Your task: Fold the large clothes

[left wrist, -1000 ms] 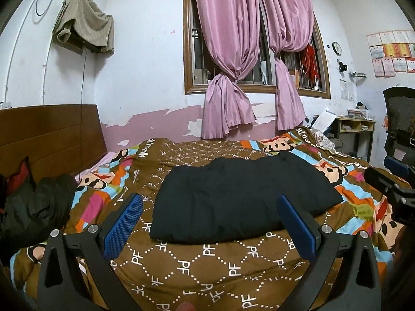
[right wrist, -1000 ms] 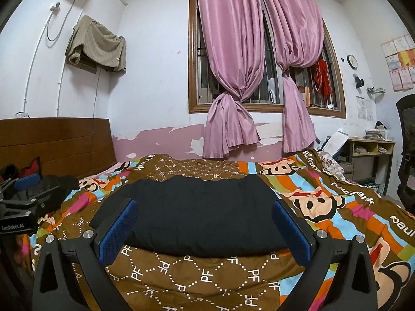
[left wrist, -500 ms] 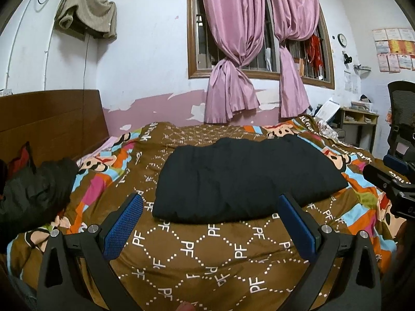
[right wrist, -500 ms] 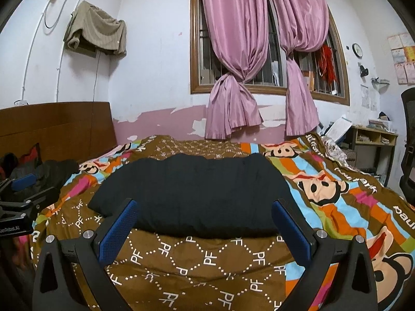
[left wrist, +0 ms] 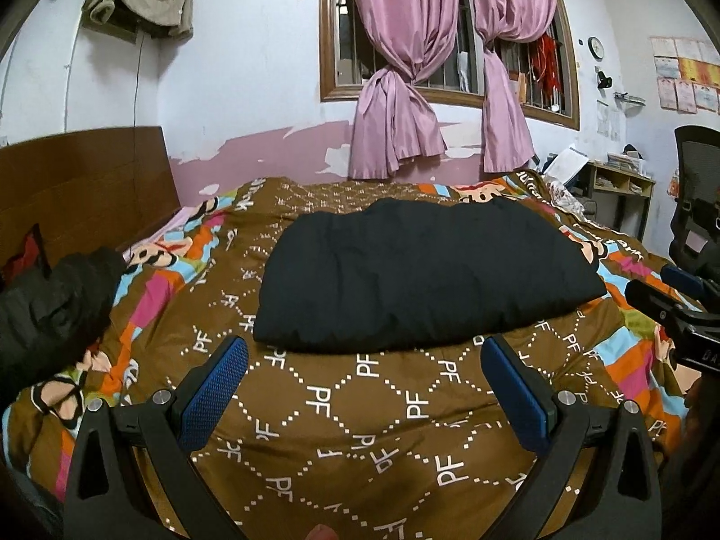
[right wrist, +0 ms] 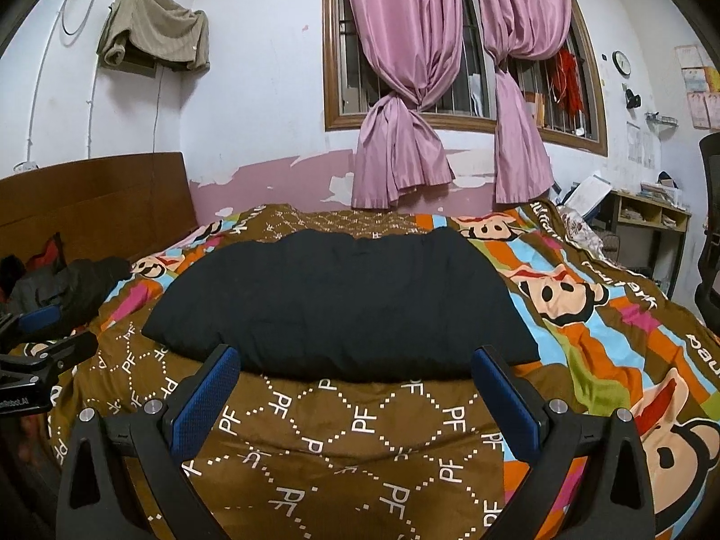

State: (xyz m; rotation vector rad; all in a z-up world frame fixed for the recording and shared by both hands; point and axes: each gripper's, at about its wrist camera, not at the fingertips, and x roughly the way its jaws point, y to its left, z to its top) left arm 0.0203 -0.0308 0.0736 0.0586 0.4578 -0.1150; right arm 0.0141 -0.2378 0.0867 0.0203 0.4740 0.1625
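A folded black garment (left wrist: 423, 274) lies as a wide flat bundle on the brown patterned bedspread (left wrist: 360, 405); it also shows in the right wrist view (right wrist: 342, 301). My left gripper (left wrist: 364, 355) is open and empty, held above the bedspread just in front of the garment's near edge. My right gripper (right wrist: 355, 364) is open and empty, its blue pads (right wrist: 204, 400) level with the garment's near edge. The right gripper shows at the right edge of the left wrist view (left wrist: 675, 310); the left gripper shows at the left edge of the right wrist view (right wrist: 40, 351).
A dark heap of clothes (left wrist: 49, 310) lies at the bed's left by the wooden headboard (left wrist: 81, 180). Pink curtains (left wrist: 405, 90) hang at the window behind. An office chair (left wrist: 697, 207) and a desk (left wrist: 621, 184) stand at the right.
Both grippers have risen and tilted down, so the garment and bedspread now sit lower and fuller in each view. Both stayed open; the garment has not moved.
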